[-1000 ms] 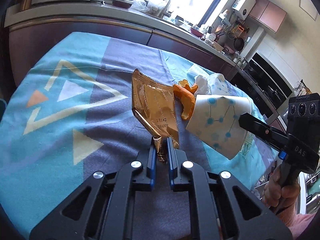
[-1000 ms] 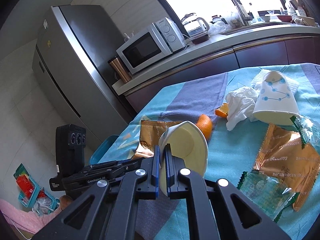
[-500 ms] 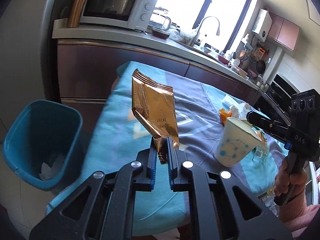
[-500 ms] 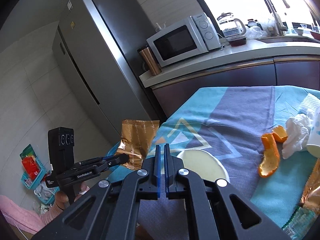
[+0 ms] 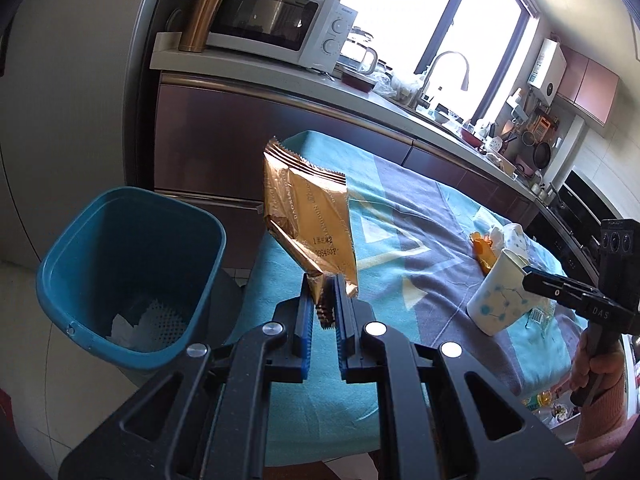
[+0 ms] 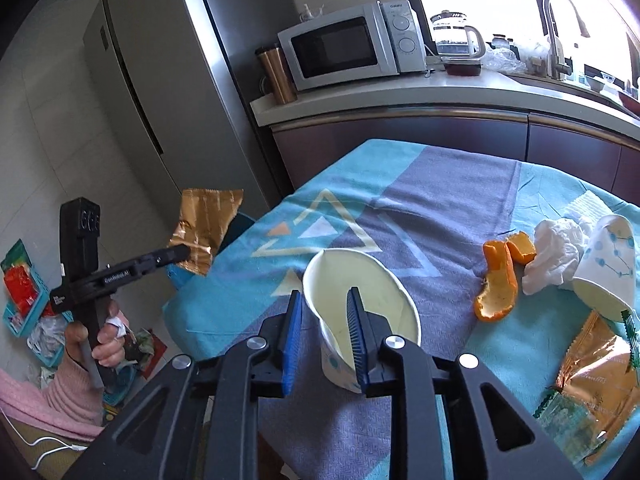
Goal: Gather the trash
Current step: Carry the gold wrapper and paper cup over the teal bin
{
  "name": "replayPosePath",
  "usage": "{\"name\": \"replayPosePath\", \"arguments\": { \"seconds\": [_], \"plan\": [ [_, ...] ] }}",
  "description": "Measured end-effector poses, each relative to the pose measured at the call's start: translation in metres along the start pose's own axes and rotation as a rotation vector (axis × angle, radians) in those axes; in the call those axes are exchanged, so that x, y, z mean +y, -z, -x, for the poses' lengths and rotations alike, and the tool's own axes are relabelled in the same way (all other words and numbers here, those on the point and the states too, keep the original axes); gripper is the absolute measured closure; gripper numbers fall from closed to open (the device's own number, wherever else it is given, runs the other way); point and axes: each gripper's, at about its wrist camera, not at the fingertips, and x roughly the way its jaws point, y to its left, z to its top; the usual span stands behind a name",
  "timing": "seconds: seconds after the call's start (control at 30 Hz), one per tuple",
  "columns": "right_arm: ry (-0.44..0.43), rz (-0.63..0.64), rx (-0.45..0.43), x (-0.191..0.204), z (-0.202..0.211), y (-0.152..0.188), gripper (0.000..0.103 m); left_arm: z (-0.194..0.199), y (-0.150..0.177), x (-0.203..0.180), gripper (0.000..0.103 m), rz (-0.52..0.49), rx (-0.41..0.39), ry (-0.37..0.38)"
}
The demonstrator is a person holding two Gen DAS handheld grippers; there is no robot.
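Observation:
My left gripper (image 5: 323, 288) is shut on the corner of a gold snack wrapper (image 5: 310, 216) and holds it in the air beside the table edge, to the right of a blue trash bin (image 5: 128, 276). The wrapper also shows in the right wrist view (image 6: 204, 228). My right gripper (image 6: 324, 312) is open. Its fingers straddle the near rim of a white paper cup (image 6: 360, 312) with blue dots, one finger inside. The cup stands upright on the tablecloth (image 6: 420, 208) and shows in the left wrist view (image 5: 498, 300).
On the cloth to the right lie orange peel (image 6: 498, 280), a crumpled tissue (image 6: 556, 252), a second paper cup (image 6: 608, 268) on its side and more wrappers (image 6: 592, 384). The bin holds white paper (image 5: 144, 324). A counter with a microwave (image 6: 348, 44) stands behind.
My left gripper has carried the gold wrapper off the table toward the bin. My right gripper has set the cup upright on the cloth and opened its jaws.

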Motion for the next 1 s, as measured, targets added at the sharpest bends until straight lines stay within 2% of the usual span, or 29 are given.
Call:
{"name": "replayPosePath", "arguments": {
  "seconds": [0.07,0.27,0.43,0.53,0.73,0.87,1.0],
  "plan": [
    [0.016,0.028,0.012,0.003,-0.004,0.001,0.097,0.003,-0.001,0.007,0.093,0.01,-0.007,-0.017],
    [0.004,0.071,-0.019,0.014,-0.006,-0.011,0.1,0.018,-0.004,0.034,0.093,0.039,-0.031,-0.09],
    [-0.101,0.083,-0.084,0.036,-0.014,-0.038,0.1,0.031,-0.01,0.064,0.093,0.074,-0.049,-0.164],
    [-0.181,0.085,-0.095,0.053,-0.031,-0.055,0.1,0.034,-0.012,0.079,0.093,0.085,-0.05,-0.207],
    [-0.325,0.115,-0.051,0.101,-0.083,-0.084,0.1,0.026,-0.013,0.108,0.093,0.121,-0.012,-0.269],
    [-0.375,0.143,-0.007,0.134,-0.124,-0.1,0.1,0.013,-0.01,0.124,0.092,0.138,0.026,-0.295],
    [-0.401,0.145,0.076,0.157,-0.173,-0.107,0.1,-0.002,-0.009,0.135,0.092,0.153,0.057,-0.311]
  ]
}}
